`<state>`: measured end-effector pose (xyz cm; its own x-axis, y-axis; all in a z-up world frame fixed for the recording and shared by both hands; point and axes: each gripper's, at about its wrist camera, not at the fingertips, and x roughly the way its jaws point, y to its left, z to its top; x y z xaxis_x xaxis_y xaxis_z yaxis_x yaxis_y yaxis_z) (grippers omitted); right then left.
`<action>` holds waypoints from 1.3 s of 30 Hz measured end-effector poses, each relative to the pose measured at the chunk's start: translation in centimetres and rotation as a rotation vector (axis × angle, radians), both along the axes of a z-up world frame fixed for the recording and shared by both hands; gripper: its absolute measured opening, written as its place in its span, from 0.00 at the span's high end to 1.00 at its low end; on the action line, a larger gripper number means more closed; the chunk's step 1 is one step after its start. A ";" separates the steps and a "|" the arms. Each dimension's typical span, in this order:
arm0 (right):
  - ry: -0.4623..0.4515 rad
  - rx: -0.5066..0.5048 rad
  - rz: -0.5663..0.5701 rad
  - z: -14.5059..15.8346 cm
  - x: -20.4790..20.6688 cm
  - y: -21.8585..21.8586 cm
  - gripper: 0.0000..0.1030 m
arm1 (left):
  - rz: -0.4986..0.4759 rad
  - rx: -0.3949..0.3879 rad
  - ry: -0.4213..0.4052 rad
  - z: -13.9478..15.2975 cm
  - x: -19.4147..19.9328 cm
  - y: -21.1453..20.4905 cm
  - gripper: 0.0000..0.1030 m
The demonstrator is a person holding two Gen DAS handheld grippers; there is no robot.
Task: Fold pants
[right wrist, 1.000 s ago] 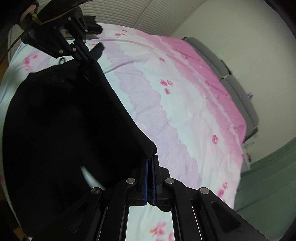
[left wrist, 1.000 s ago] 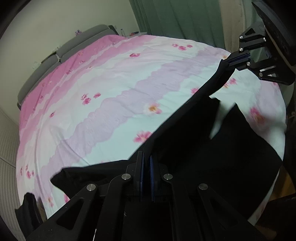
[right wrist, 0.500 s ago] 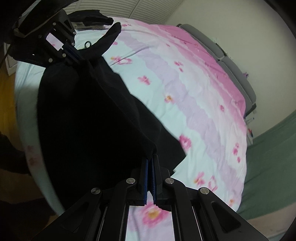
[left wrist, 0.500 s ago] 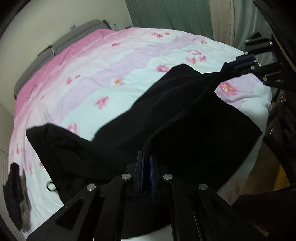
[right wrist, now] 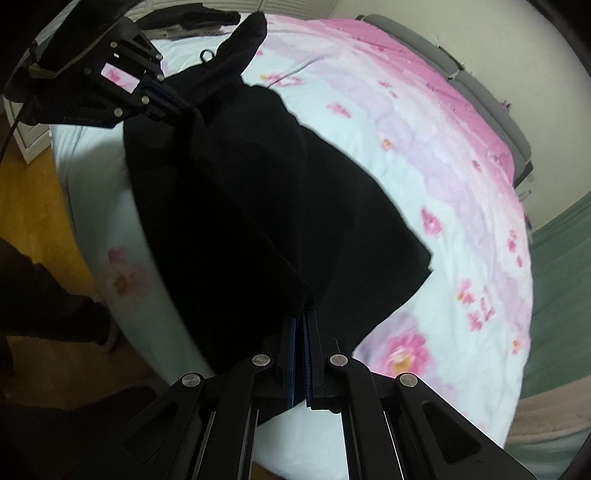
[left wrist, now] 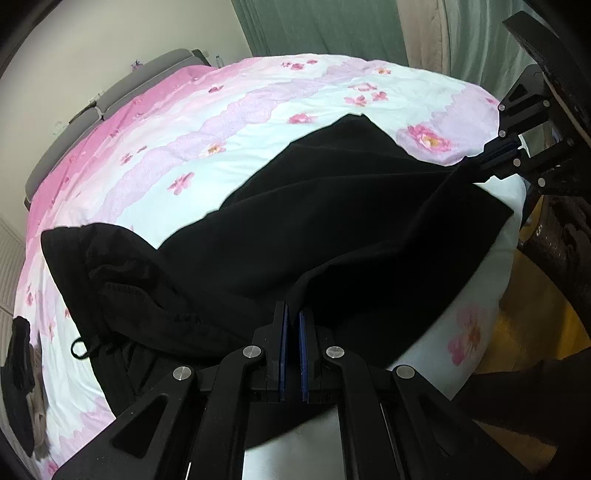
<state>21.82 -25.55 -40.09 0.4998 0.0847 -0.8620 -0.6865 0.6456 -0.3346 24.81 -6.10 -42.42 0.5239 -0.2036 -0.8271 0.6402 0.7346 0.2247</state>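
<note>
Black pants (left wrist: 332, 229) lie spread over the near edge of a bed with a pink and pale floral cover (left wrist: 184, 122). My left gripper (left wrist: 291, 314) is shut on a fold of the pants' edge. My right gripper (right wrist: 300, 321) is shut on another edge of the pants (right wrist: 258, 206). Each gripper shows in the other's view: the right one at the far right (left wrist: 491, 158), the left one at the upper left (right wrist: 166, 99). The cloth hangs stretched between them. The waistband end with a drawstring loop (left wrist: 79, 349) is bunched at the left.
A grey headboard (left wrist: 110, 96) runs along the far side of the bed. Green curtains (left wrist: 325, 26) hang behind it. Another dark garment (left wrist: 18, 373) lies at the bed's left edge. Wooden floor (right wrist: 26, 199) shows beside the bed, with dark clothing (right wrist: 48, 306) of a person near it.
Both grippers have pulled the pants back toward the bed's near edge and lowered them. The cloth, held up in the air a second ago, now lies largely on the cover.
</note>
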 end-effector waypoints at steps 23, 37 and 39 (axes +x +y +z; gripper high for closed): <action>0.007 -0.081 0.026 -6.3 -3.0 2.2 0.72 | 0.047 0.041 -0.028 -2.8 -2.9 1.0 0.52; -0.094 0.048 0.031 3.4 -1.6 4.4 0.42 | 0.429 -0.012 -0.101 5.3 -1.7 11.6 0.38; -0.092 0.105 0.018 4.4 0.8 7.0 0.42 | 0.530 -0.008 -0.109 4.7 -0.4 14.7 0.38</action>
<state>22.58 -18.52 -35.68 0.5742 0.1816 -0.7983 -0.6678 0.6681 -0.3283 24.44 8.62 -37.69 0.6393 0.1061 -0.7616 0.1548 0.9524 0.2626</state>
